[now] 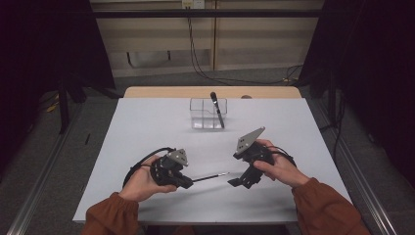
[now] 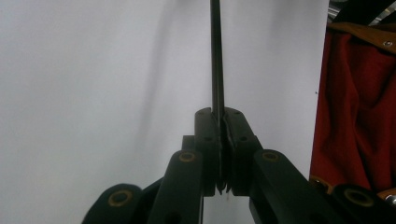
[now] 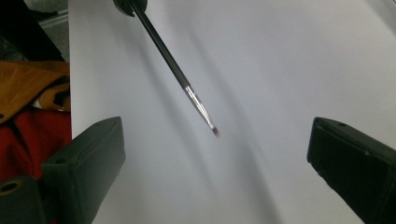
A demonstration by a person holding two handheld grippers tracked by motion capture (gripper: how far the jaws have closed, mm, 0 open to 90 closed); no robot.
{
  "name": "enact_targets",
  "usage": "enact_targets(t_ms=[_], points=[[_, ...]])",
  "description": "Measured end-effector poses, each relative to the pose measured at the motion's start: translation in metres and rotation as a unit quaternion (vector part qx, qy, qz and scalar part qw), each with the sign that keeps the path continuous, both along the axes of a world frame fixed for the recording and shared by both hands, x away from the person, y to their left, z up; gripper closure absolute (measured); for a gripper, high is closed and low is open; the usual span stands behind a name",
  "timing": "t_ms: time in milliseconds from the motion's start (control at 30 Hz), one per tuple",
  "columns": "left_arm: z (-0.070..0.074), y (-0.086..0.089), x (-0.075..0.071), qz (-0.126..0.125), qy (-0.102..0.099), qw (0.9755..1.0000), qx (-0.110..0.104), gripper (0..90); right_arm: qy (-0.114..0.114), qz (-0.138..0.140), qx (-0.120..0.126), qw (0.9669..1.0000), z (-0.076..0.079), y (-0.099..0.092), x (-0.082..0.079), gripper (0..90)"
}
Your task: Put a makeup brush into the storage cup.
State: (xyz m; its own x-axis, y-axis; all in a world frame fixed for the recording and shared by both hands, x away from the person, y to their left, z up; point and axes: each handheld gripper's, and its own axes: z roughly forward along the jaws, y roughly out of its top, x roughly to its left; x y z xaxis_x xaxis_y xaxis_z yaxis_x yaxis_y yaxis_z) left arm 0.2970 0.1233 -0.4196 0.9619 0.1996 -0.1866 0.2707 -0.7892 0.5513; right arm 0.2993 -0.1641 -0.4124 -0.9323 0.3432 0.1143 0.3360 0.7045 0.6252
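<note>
Left gripper (image 1: 188,183) clamped on thin brush (image 1: 210,177), handle end hidden between the pads. Right gripper (image 1: 234,182) spread wide, brush tip just before it, apparently untouched. Farther back, clear holder (image 1: 208,113) with dark pen (image 1: 217,108), details unclear.

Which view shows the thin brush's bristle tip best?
The right gripper view: the thin brush crosses it, silver ferrule and small tip sharp against the white table. The high view shows it whole but tiny, sticking out of the left gripper. The left gripper view shows its dark handle clamped between the jaws, tip cut off.
</note>
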Motion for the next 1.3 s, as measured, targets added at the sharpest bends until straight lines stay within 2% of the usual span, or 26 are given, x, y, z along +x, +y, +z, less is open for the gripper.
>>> enact_targets(t_ms=[233,433,567,667,800,900,933,1067,1200,1300], points=[[-0.002,0.01,-0.001,0.019,0.003,0.9998,-0.01,85.6,-0.011,-0.021,0.025,0.9994,0.004,-0.011,-0.002,3.6],[-0.002,0.015,-0.001,0.024,0.003,0.9995,-0.019,85.6,-0.016,-0.024,0.033,0.999,-0.001,-0.016,-0.008,3.2],[-0.003,0.018,-0.002,0.032,0.005,0.999,-0.03,85.6,-0.026,-0.036,0.046,0.998,-0.002,-0.02,-0.012,3.3],[-0.003,0.02,-0.003,0.034,0.005,0.9986,-0.041,85.6,-0.032,-0.054,0.056,0.9965,-0.004,-0.025,-0.014,3.3],[-0.003,0.023,-0.005,0.036,0.006,0.9978,-0.055,85.5,-0.036,-0.065,0.069,0.9948,-0.009,-0.029,-0.018,3.4],[-0.003,0.025,-0.006,0.04,0.006,0.9969,-0.067,85.6,-0.048,-0.071,0.078,0.9933,-0.011,-0.03,-0.021,3.4],[-0.003,0.025,-0.007,0.046,0.009,0.9962,-0.073,85.6,-0.056,-0.072,0.081,0.9926,-0.012,-0.03,-0.021,3.5],[-0.005,0.025,-0.009,0.045,0.008,0.9958,-0.079,85.5,-0.062,-0.069,0.092,0.9915,-0.014,-0.03,-0.025,3.5],[-0.005,0.025,-0.009,0.049,0.011,0.9943,-0.094,85.6,-0.067,-0.066,0.096,0.9909,-0.017,-0.029,-0.03,3.5],[-0.006,0.026,-0.009,0.05,0.01,0.9936,-0.101,85.5,-0.079,-0.069,0.109,0.9885,-0.017,-0.029,-0.032,3.5]])
